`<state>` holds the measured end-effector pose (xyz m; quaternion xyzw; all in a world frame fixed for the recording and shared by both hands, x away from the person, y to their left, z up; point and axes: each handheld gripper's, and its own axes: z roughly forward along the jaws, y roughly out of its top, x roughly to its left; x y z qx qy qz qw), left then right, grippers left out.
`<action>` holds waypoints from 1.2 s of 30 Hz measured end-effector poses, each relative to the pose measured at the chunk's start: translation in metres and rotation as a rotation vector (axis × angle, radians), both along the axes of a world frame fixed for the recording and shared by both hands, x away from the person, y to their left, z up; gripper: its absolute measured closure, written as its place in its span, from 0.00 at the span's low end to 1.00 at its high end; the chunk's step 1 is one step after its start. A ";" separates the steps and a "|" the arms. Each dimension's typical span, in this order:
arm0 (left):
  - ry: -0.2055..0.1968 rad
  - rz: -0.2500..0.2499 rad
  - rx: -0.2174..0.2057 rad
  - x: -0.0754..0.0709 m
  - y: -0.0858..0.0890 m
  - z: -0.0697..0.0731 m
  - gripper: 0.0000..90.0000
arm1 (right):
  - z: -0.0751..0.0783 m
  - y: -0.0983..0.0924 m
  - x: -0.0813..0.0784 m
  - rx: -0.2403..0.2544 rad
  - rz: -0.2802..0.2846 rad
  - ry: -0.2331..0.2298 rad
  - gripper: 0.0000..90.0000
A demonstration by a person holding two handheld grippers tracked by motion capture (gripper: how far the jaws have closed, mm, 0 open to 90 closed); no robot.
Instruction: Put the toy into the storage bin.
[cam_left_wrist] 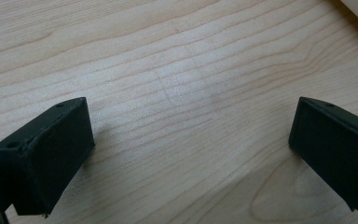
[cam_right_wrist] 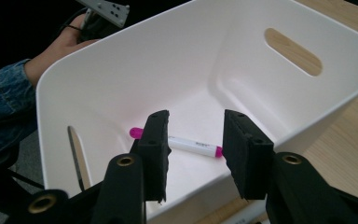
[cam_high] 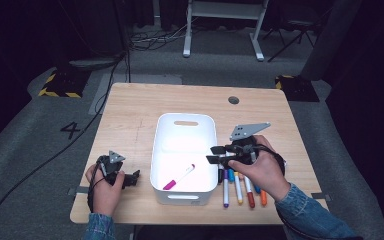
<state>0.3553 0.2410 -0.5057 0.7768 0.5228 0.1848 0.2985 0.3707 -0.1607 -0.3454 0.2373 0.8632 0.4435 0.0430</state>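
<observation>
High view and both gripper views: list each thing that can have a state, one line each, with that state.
Bin: upright, open-topped, holding one marker.
Pink marker: capped, lying flat on the bin floor, free of both grippers.
Markers on table: capped, lying side by side to the right of the bin.
Left gripper: open, nothing between its jaws, over bare table.
Right gripper: open, nothing between its jaws, at the bin's rim.

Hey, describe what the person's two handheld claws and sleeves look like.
Both claws are black. The right claw carries a grey three-cornered plate dotted with small holes; the left claw has a smaller one. Their jaws are blocky black pads, with brass-coloured rivets on the right one's arms. A black cable trails from the left. Both sleeves are blue denim.
</observation>
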 end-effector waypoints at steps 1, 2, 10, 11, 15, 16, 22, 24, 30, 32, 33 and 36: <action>0.000 0.000 0.000 0.000 0.000 0.000 0.00 | 0.001 -0.007 0.004 0.000 -0.022 -0.001 0.68; 0.000 0.000 0.000 0.000 0.000 0.000 0.00 | 0.001 -0.007 0.004 0.000 -0.022 -0.001 0.68; 0.000 0.000 0.000 0.000 0.000 0.000 0.00 | 0.000 -0.039 0.022 -0.012 -0.122 0.004 0.69; 0.000 0.000 0.000 0.000 0.000 0.000 0.00 | -0.001 -0.042 0.024 -0.014 -0.133 0.007 0.69; 0.000 0.000 0.000 0.000 0.000 0.000 0.00 | -0.003 -0.052 0.030 -0.035 -0.166 0.008 0.69; 0.000 0.000 0.000 0.000 0.000 0.000 0.00 | -0.004 -0.056 0.033 -0.044 -0.179 0.010 0.70; 0.000 0.001 0.000 0.000 0.000 0.000 0.00 | -0.020 -0.072 0.047 -0.078 -0.248 0.047 0.71; 0.000 0.001 -0.001 0.000 0.000 0.000 0.00 | -0.028 -0.079 0.052 -0.092 -0.274 0.066 0.71; 0.000 0.000 0.000 0.000 0.000 0.000 0.00 | -0.044 -0.089 0.056 -0.132 -0.309 0.096 0.71; 0.000 0.000 0.000 0.000 0.000 0.000 0.00 | -0.051 -0.094 0.056 -0.147 -0.319 0.115 0.71; 0.000 0.000 0.000 0.000 0.000 0.000 0.00 | -0.054 -0.095 0.056 -0.152 -0.324 0.122 0.72; 0.000 0.000 0.000 0.000 0.000 0.000 0.00 | -0.064 -0.099 0.055 -0.171 -0.330 0.141 0.72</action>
